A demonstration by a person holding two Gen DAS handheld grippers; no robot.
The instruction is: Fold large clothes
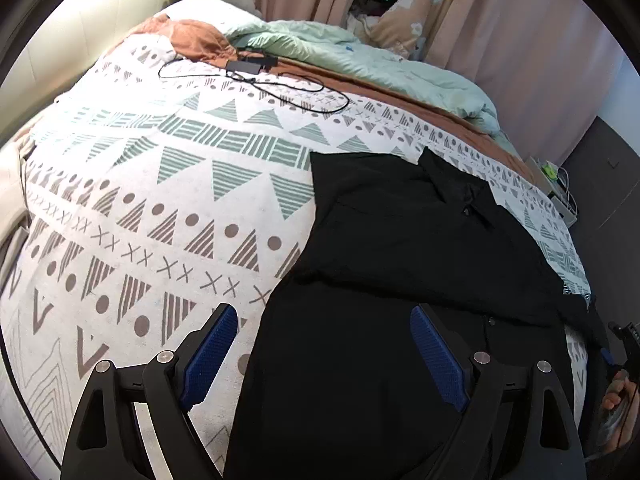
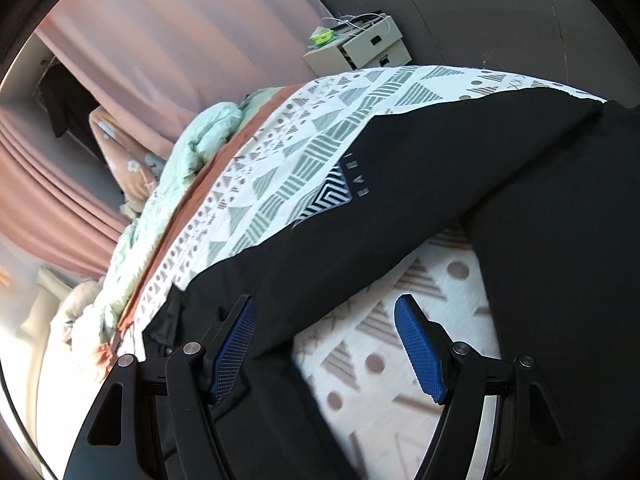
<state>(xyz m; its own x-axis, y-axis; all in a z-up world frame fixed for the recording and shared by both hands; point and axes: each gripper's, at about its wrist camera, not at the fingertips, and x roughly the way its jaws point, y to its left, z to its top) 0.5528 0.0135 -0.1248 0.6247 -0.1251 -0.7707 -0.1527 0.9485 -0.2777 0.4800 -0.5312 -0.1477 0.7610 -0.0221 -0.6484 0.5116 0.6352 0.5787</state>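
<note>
A large black garment (image 1: 400, 248) lies spread on the bed's patterned cover (image 1: 160, 184), and its left edge runs down between my left gripper's fingers. My left gripper (image 1: 324, 356) hovers open just above that edge, with nothing pinched. In the right wrist view the black garment (image 2: 460, 168) shows a white diamond print (image 2: 330, 196) and a sleeve trailing toward the lens. My right gripper (image 2: 326, 346) is open over the sleeve and the patterned cover (image 2: 384, 344); its left pad (image 2: 234, 348) sits over the cloth without gripping it.
A black charger with a looping cable (image 1: 252, 65) lies at the far side of the bed. Behind it are a mint duvet (image 1: 360, 52) and an orange blanket (image 1: 196, 40). Pink curtains (image 1: 520, 40) hang beyond. A small drawer box (image 2: 360, 46) stands beside the bed. A person's hand (image 1: 618, 400) shows at the right.
</note>
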